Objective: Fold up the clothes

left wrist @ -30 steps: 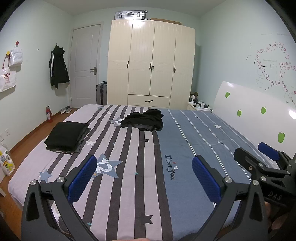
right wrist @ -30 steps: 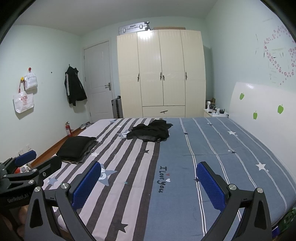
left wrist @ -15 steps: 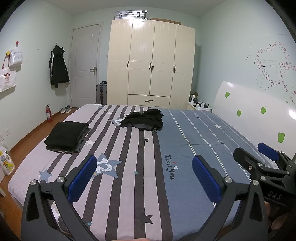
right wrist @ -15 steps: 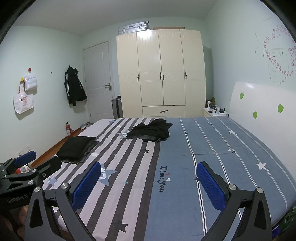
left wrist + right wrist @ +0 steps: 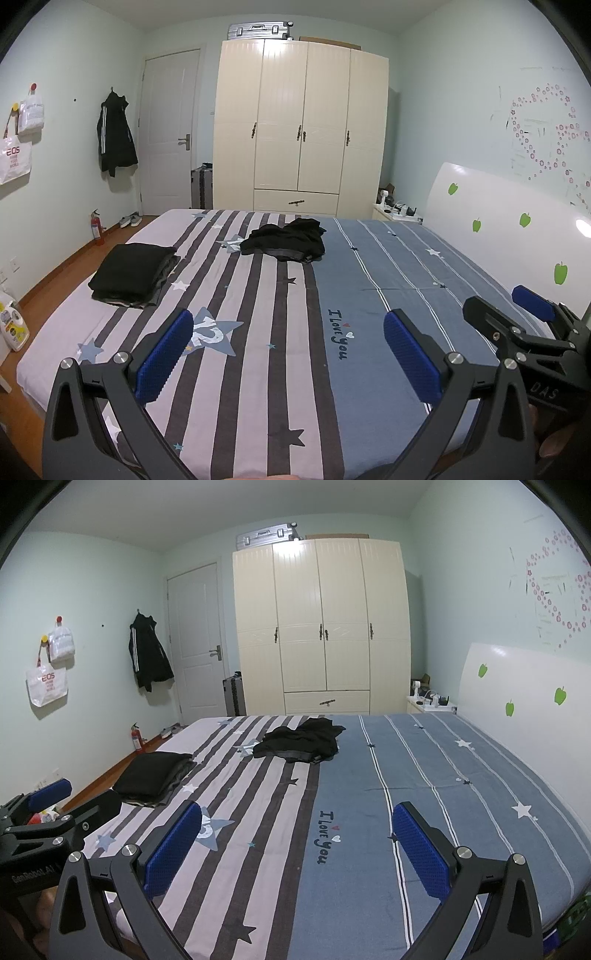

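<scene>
A wide bed fills the near scene, its sheet striped grey and lilac on the left and blue on the right, with "I Love you" printed near the middle. A white headboard with green apple stickers stands at the right. At the far wall a cream wardrobe carries a silver suitcase on top. Left of it is a white door, then a black jacket hanging on the wall. A red fire extinguisher stands on the floor at the left wall.
</scene>
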A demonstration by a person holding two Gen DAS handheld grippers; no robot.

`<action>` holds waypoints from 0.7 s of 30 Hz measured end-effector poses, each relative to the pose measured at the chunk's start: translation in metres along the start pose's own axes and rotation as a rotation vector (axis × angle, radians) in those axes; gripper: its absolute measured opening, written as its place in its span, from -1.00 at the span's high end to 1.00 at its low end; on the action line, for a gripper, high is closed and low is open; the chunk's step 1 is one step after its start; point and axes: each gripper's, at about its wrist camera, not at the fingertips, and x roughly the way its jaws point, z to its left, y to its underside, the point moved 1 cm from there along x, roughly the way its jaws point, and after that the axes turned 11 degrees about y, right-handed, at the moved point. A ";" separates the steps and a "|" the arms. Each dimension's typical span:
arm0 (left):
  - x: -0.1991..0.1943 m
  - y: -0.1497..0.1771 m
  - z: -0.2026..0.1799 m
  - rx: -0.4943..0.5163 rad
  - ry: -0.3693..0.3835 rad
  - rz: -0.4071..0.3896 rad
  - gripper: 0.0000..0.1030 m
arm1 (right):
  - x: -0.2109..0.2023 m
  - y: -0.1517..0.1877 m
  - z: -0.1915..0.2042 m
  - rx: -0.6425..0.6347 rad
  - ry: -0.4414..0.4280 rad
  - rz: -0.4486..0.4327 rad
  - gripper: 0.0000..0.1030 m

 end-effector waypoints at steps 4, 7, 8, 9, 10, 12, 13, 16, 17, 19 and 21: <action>0.001 -0.001 -0.001 -0.004 0.003 0.002 -0.98 | 0.000 -0.002 -0.001 -0.001 0.001 -0.003 -0.99; 0.001 -0.002 -0.002 0.001 0.000 0.000 -0.98 | 0.000 -0.002 -0.002 -0.001 -0.001 -0.004 -0.98; 0.001 -0.002 -0.003 0.002 0.000 -0.001 -0.98 | 0.001 -0.002 -0.002 0.000 -0.001 -0.004 -0.99; 0.001 -0.002 -0.003 0.002 -0.001 -0.003 -0.98 | 0.001 -0.002 -0.002 0.001 -0.001 -0.004 -0.99; 0.001 -0.003 -0.003 0.001 -0.002 -0.003 -0.98 | 0.002 -0.002 -0.002 0.001 -0.001 -0.004 -0.99; 0.001 -0.003 -0.002 0.000 -0.002 -0.002 -0.98 | 0.002 -0.002 -0.002 0.001 -0.002 -0.006 -0.99; 0.001 -0.003 -0.002 -0.001 -0.003 -0.002 -0.98 | 0.002 -0.002 -0.002 0.000 -0.001 -0.006 -0.99; 0.002 -0.003 -0.002 -0.001 -0.007 -0.002 -0.98 | 0.002 -0.002 -0.001 -0.001 -0.003 -0.006 -0.99; 0.002 -0.003 -0.003 0.000 -0.010 -0.003 -0.98 | 0.002 -0.002 -0.001 -0.001 -0.003 -0.007 -0.99; 0.003 -0.003 -0.003 0.004 -0.018 -0.003 -0.98 | 0.002 -0.002 -0.001 -0.002 -0.005 -0.010 -0.99; 0.004 -0.002 -0.003 0.001 -0.019 -0.002 -0.98 | 0.003 -0.002 -0.001 -0.001 -0.005 -0.009 -0.99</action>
